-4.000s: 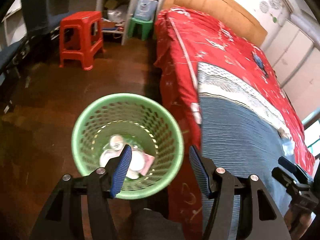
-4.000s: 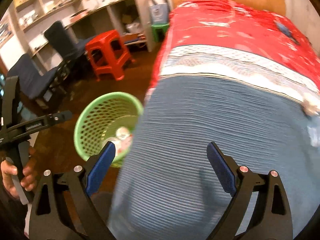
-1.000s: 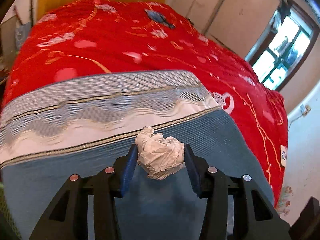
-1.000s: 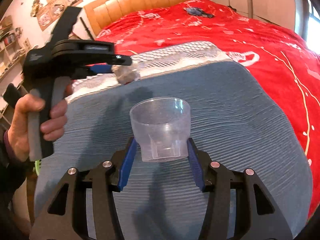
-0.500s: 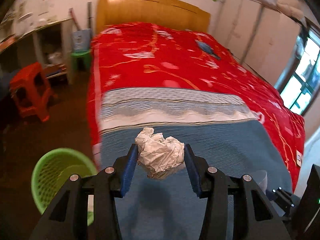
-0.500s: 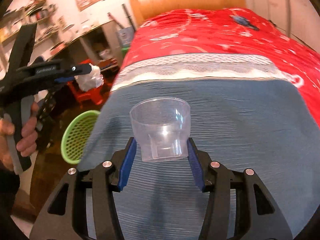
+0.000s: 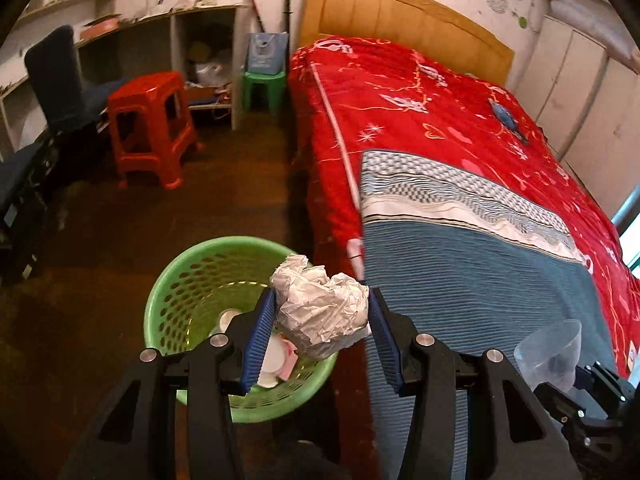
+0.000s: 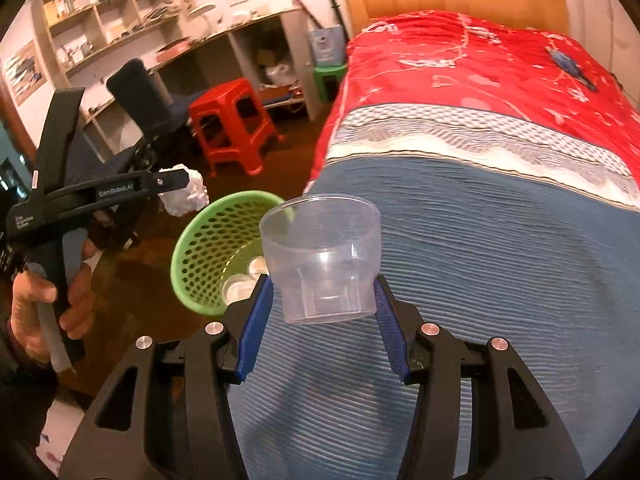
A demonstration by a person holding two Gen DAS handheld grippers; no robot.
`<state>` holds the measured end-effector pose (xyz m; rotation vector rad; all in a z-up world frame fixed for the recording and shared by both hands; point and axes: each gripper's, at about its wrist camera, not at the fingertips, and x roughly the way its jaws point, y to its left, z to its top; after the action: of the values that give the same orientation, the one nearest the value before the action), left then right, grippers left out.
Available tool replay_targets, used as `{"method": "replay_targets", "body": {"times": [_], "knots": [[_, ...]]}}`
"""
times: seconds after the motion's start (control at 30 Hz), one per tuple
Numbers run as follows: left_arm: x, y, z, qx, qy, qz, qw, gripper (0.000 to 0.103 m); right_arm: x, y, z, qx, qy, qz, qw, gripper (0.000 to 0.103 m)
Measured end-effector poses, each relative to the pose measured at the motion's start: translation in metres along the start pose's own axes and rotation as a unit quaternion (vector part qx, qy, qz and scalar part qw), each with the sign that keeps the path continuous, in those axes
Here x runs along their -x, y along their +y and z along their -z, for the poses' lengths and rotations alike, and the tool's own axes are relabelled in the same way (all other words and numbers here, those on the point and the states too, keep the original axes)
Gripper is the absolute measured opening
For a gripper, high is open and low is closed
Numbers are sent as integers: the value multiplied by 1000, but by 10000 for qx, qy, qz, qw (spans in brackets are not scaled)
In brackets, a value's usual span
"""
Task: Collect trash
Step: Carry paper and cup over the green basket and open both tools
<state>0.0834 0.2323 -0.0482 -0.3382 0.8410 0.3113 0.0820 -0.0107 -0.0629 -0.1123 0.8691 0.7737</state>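
My left gripper (image 7: pixel 322 322) is shut on a crumpled ball of white paper (image 7: pixel 320 310), held above the right side of a green perforated basket (image 7: pixel 188 292) on the floor beside the bed. Some white and pink trash lies in the basket's bottom. In the right wrist view that same paper ball (image 8: pixel 185 196) hangs left of the green basket (image 8: pixel 200 248). My right gripper (image 8: pixel 324 316) is shut on a clear plastic cup (image 8: pixel 322 258), upright, over the blue end of the bedspread. The cup (image 7: pixel 554 354) also shows at the lower right of the left wrist view.
The bed (image 7: pixel 460 160) with a red cover and a blue blanket fills the right. A red stool (image 7: pixel 150 124), a small green stool (image 7: pixel 264 86), a dark chair (image 7: pixel 56 80) and a desk with shelves (image 8: pixel 104 12) stand across the dark floor. A person's hand (image 8: pixel 48 304) grips the left tool.
Both grippers swung left from over the bed toward the basket, keeping the paper ball and the cup. The basket now lies under the left gripper and closer in the right view.
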Motion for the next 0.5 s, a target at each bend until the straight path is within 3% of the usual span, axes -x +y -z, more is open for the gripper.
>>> {"method": "replay_targets", "body": {"times": [0.5], "knots": [[-11,53,11,403,132,-254,9988,47,-54,54,-17,467,361,-240,9980,51]]}}
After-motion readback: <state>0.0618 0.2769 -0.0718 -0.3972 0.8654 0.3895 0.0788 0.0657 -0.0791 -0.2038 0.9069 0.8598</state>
